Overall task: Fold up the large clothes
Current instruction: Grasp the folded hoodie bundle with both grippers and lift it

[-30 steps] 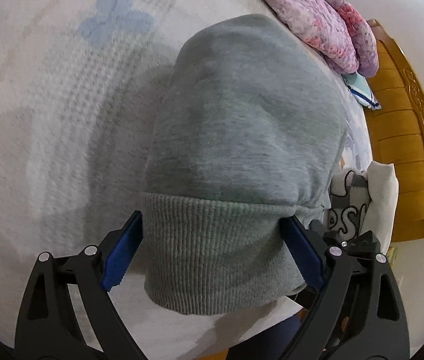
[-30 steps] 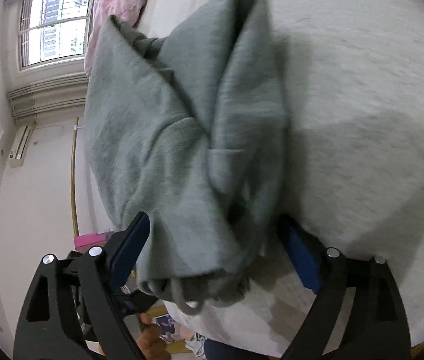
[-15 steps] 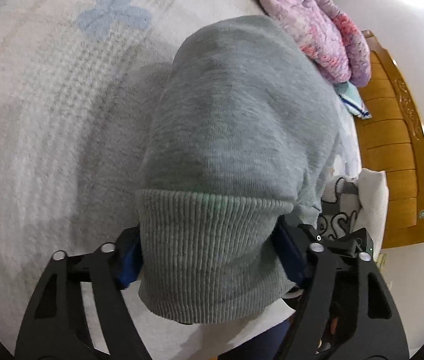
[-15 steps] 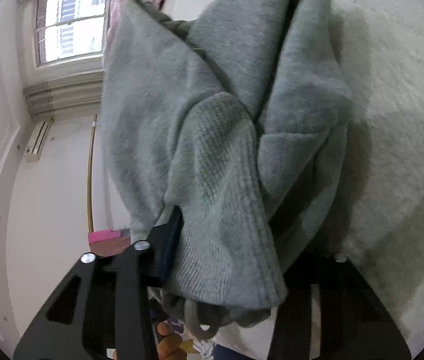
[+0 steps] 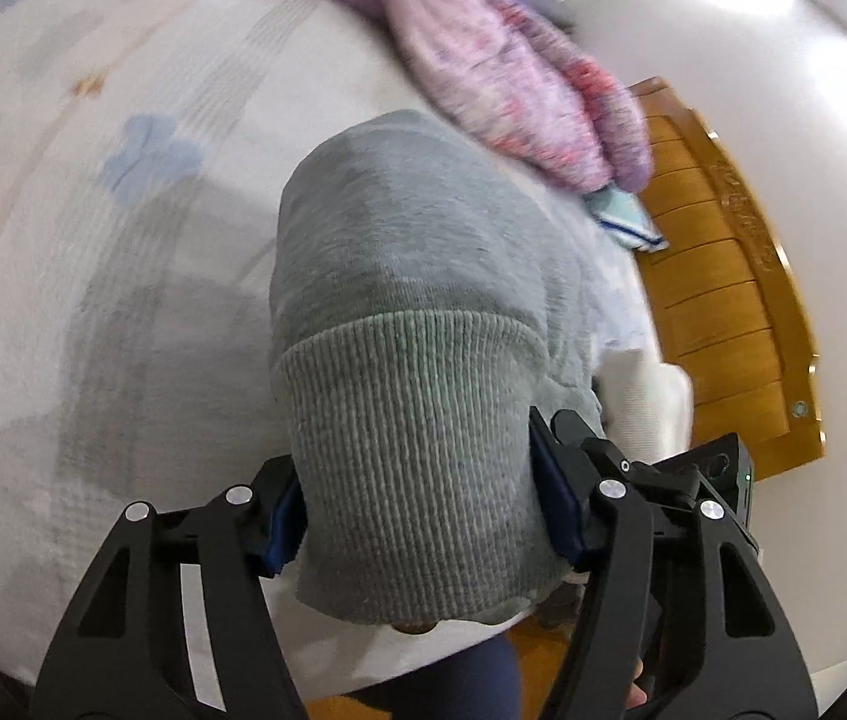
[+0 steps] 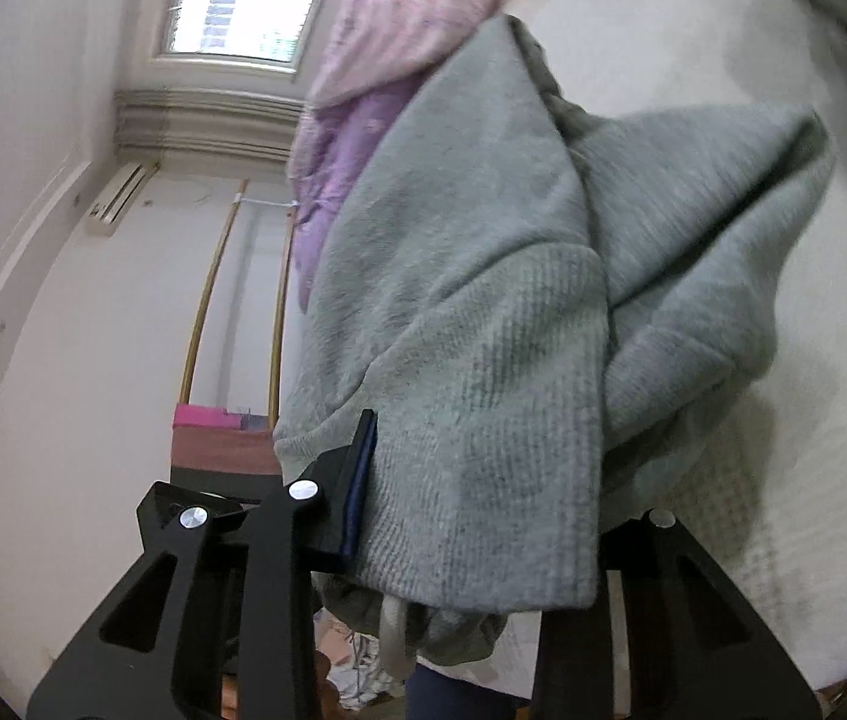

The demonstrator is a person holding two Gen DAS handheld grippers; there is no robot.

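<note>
Both grippers are rising off the bed since the earlier frame, jaws closing: left gripper clamping the grey sweatshirt by its ribbed hem — right gripper pinching a bunched ribbed edge — probably lifting it clear to spread before folding.

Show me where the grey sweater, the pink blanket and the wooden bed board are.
grey sweater [image 5: 411,420], left wrist view, ribbed hem.
pink blanket [image 5: 501,84], left wrist view, middle of its fold.
wooden bed board [image 5: 717,294], left wrist view, slatted face.
</note>
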